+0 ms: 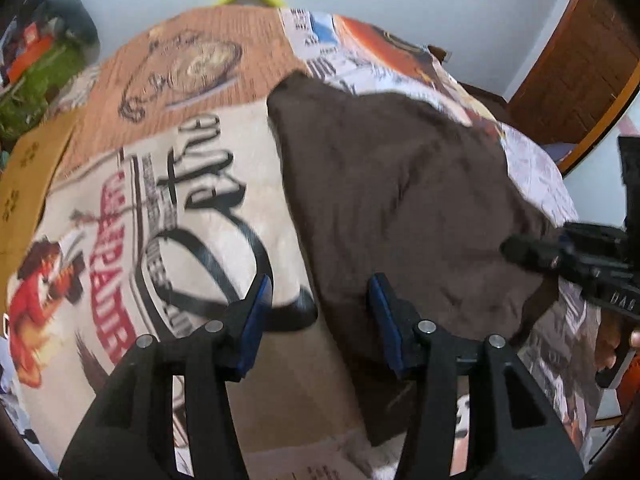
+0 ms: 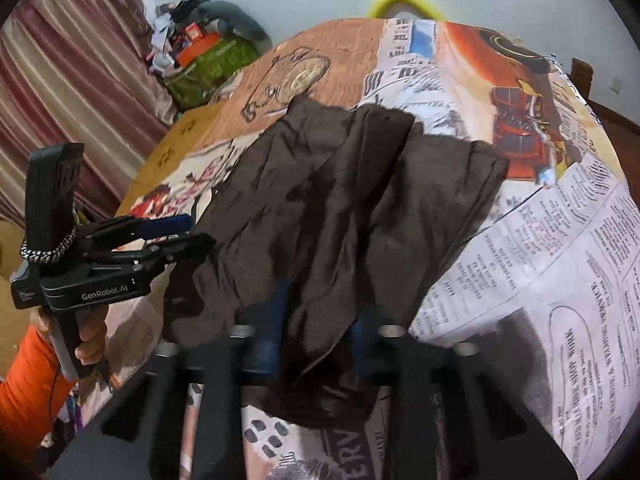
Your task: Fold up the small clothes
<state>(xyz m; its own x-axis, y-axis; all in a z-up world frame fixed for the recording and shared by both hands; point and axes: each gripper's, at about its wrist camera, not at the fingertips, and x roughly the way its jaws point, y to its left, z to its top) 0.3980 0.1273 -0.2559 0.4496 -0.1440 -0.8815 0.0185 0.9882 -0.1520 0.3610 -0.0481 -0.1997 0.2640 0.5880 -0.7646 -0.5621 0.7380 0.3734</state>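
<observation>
A brown garment (image 2: pixel 344 216) lies crumpled across a table covered with a newspaper-print cloth (image 2: pixel 560 264), its near edge hanging toward the front of the table. The right gripper (image 2: pixel 316 344) is at that near edge: a bunched fold of the brown fabric sits between its two blue-padded fingers (image 2: pixel 272 340), which are drawn in against the cloth and pinch it; the view is blurred here, so the exact contact is hard to read. In the left wrist view, the left gripper (image 1: pixel 320 316) hovers at the garment's left border with its jaws spread wide; one blue pad (image 1: pixel 256 320) lies over the printed tablecloth, the other (image 1: pixel 384 320) over the brown fabric, and the garment's edge runs up between them, though contact with the cloth cannot be told. Seen from the right wrist camera, the left gripper (image 2: pixel 176 236) is held level, pointing in toward the garment's side, gripped from below by the person's left hand (image 2: pixel 90 340) in an orange sleeve (image 2: pixel 28 392). In the left wrist view the right gripper (image 1: pixel 532 254) enters from the right edge, its tip against the garment. A heap of assorted clutter (image 2: pixel 204 52) and a pink curtain (image 2: pixel 68 80) stand behind the table.
</observation>
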